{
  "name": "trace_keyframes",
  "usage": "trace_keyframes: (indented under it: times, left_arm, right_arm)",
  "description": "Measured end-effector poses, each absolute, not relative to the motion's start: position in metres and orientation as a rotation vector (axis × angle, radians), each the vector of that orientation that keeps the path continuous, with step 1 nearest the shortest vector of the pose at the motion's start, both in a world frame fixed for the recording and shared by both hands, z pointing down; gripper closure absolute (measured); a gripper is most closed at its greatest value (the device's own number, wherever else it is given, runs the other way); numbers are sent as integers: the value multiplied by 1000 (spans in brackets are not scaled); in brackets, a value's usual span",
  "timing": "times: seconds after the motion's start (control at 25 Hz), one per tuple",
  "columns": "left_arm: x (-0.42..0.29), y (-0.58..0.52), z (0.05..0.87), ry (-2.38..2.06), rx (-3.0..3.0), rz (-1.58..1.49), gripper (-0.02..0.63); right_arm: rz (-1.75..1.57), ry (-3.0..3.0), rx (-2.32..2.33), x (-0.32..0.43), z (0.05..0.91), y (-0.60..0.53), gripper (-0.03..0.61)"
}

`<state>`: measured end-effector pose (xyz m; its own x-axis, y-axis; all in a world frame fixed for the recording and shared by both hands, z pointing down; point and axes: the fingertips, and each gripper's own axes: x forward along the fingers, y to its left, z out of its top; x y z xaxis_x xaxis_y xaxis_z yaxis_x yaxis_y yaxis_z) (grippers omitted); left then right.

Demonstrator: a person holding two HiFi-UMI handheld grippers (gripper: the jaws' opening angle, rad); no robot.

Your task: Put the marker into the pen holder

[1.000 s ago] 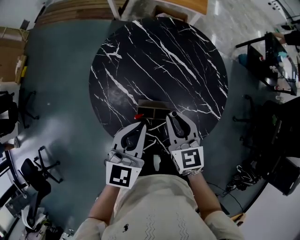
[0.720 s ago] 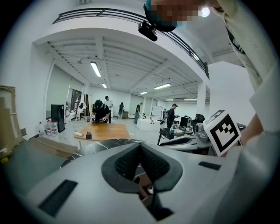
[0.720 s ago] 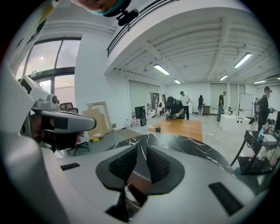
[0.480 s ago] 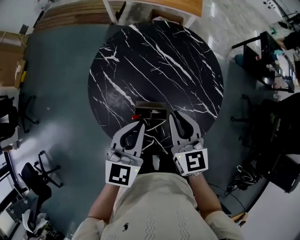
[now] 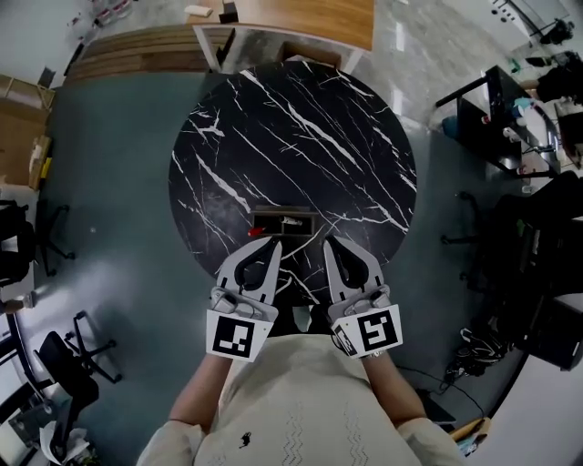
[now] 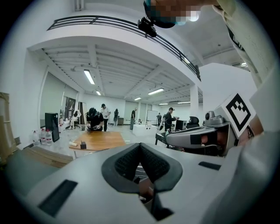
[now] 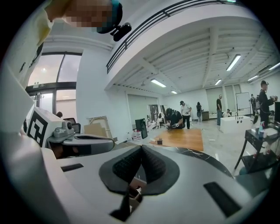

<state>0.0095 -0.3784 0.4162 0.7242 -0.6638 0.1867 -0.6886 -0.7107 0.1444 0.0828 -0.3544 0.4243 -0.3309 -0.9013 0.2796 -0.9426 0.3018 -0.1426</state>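
In the head view the pen holder (image 5: 285,221), a dark rectangular box, stands near the front edge of the round black marble table (image 5: 301,127). A small red marker (image 5: 260,231) lies at its left front corner. My left gripper (image 5: 271,245) is just behind the marker, jaws together, with nothing between them. My right gripper (image 5: 329,244) is to the right of the holder and also closed and empty. In the left gripper view the pads (image 6: 140,148) meet at the tip. The right gripper view shows its pads (image 7: 141,149) meeting too.
Office chairs (image 5: 77,332) stand on the grey floor to the left. A wooden bench (image 5: 291,18) lies beyond the table. Dark desks with equipment (image 5: 519,118) are at the right. Several people stand far off in the hall in both gripper views.
The right gripper has drawn back a little toward the body, away from the holder. The left gripper stays by the marker. The head view has shifted slightly.
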Motion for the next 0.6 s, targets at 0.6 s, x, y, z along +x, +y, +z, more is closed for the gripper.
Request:
trace_keyframes:
  times: [0.6]
  left_arm:
    - [29,-326,414,-995,2727,142,604]
  right_arm:
    - [372,-2389,1730,82,417,-326,561]
